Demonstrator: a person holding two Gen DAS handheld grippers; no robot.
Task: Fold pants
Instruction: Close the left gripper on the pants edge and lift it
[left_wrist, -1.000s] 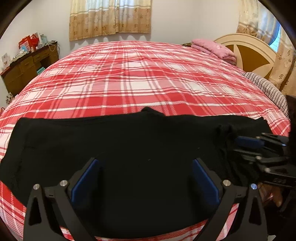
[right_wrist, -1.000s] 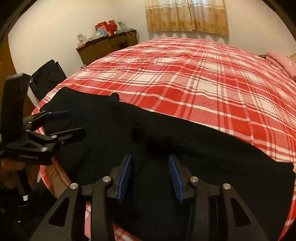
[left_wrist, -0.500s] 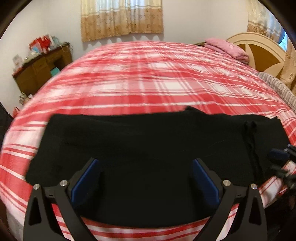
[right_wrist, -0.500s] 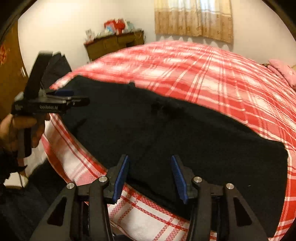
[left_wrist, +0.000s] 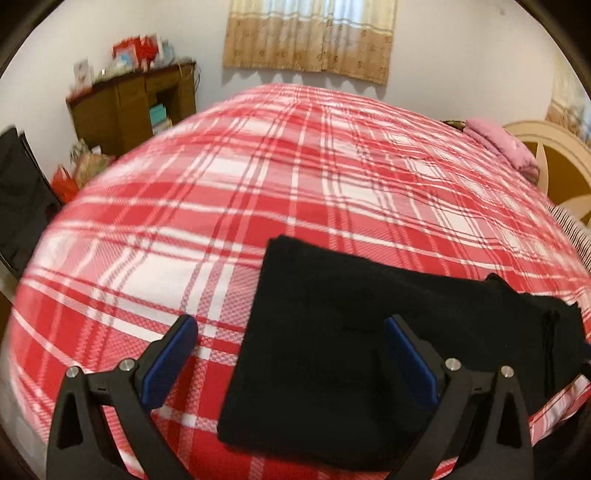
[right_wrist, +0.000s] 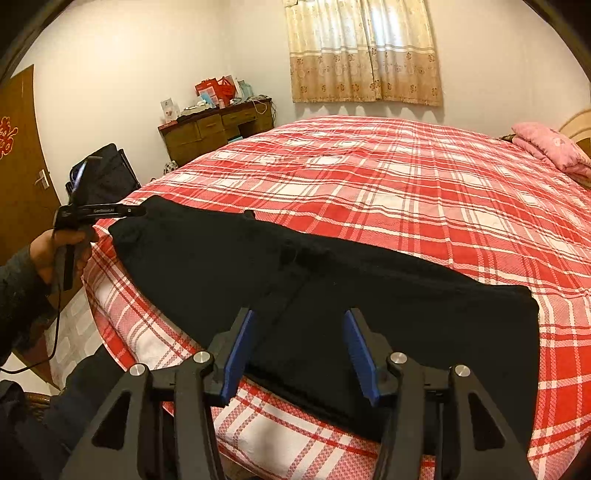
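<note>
The black pants (right_wrist: 332, 288) lie flat along the near edge of the bed (right_wrist: 406, 192), on its red plaid cover. The right claw (right_wrist: 299, 350) hangs above the pants; its jaws have just been opening and grip nothing. The left claw (left_wrist: 291, 358) is wide and empty, over the end of the pants that lies farthest from the pink pillow (right_wrist: 550, 147).

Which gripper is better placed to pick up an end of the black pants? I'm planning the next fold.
Left, probably. The left gripper is open with its fingers straddling the end edge of the pants. The right gripper, also open, hangs over the middle of their near edge.
</note>
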